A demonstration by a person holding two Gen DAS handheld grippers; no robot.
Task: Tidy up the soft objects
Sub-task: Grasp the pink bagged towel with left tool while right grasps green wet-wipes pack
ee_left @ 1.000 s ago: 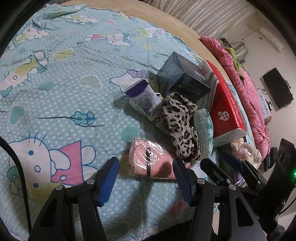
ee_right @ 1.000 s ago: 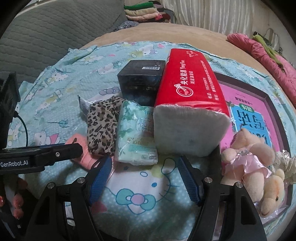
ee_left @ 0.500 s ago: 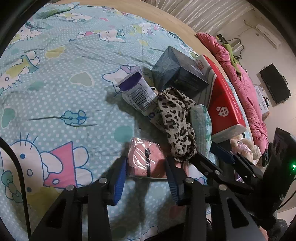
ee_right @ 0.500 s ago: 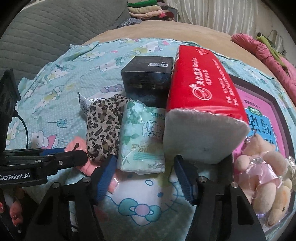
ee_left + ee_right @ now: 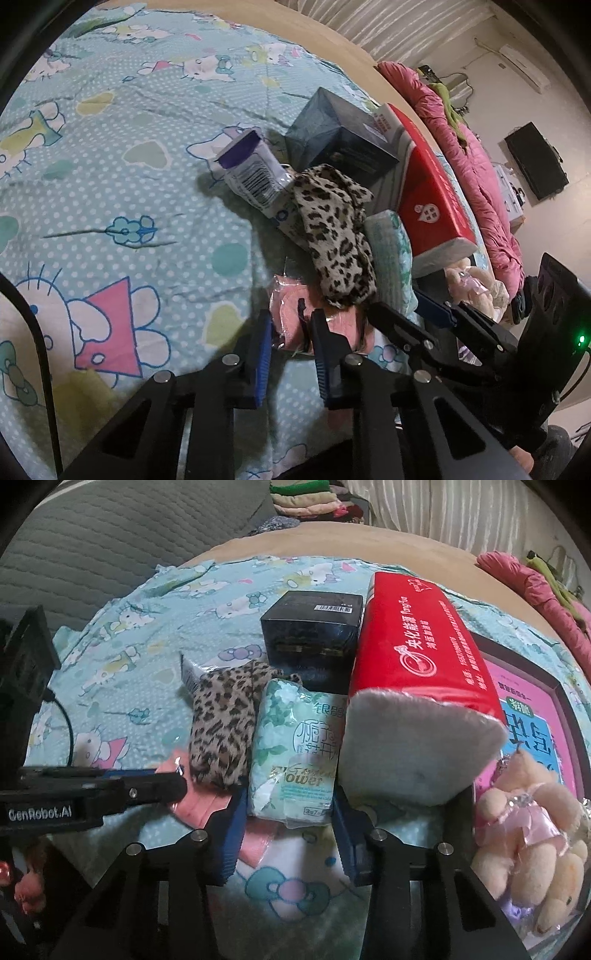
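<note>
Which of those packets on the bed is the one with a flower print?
The pale green tissue packet, lying between the leopard-print cloth and the big red tissue pack; the others carry no flowers.

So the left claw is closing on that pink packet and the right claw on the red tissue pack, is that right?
Not quite. The right gripper is closing around the green flower-print packet, not the red tissue pack beside it, as the right wrist view shows. The left gripper is indeed closing on the pink packet.

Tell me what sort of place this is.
Most likely a bedroom: the things lie on a cartoon-cat bedsheet, a pink quilt is bunched along the bed's far edge, and folded clothes are stacked behind.
</note>
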